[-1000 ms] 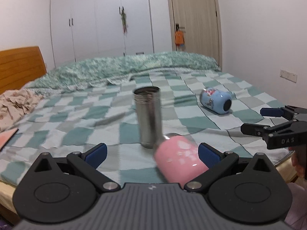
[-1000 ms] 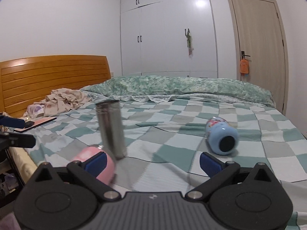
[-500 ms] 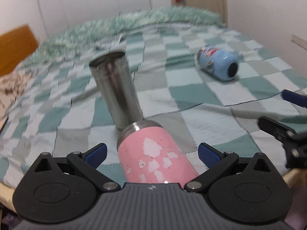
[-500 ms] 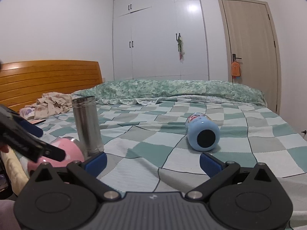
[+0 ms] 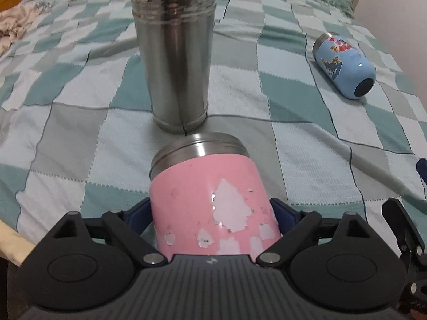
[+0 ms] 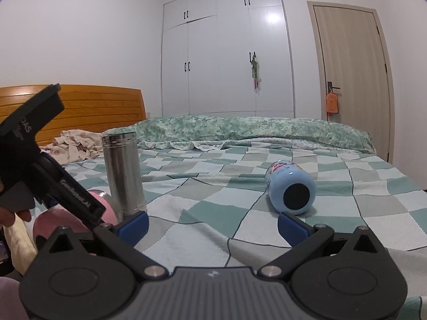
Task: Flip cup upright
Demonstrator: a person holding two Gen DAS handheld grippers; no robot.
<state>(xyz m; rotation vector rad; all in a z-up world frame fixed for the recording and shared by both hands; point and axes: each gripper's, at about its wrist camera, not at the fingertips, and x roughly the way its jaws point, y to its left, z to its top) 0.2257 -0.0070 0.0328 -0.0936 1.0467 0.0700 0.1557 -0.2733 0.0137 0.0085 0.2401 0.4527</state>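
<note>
A pink cup [image 5: 210, 200] with chipped paint and a steel rim lies on its side on the checked bedspread [image 5: 307, 138], mouth pointing away from me. My left gripper [image 5: 212, 214] has its blue pads against both sides of the cup's body. The pink cup also shows in the right wrist view [image 6: 104, 208], partly hidden by the left gripper's body. A blue cup [image 5: 344, 65] lies on its side at the right; it also shows in the right wrist view [image 6: 291, 189]. My right gripper [image 6: 212, 222] is open and empty above the bedspread.
A tall steel cup [image 5: 173, 53] stands upright just beyond the pink cup; it also shows in the right wrist view [image 6: 124, 178]. A wooden headboard [image 6: 101, 106], crumpled clothes [image 6: 72, 146], a green quilt [image 6: 240, 130], wardrobe and door lie beyond.
My left gripper has tilted down, moved in over the pink cup and closed its pads onto the cup's sides. My right gripper has shifted only a little.
</note>
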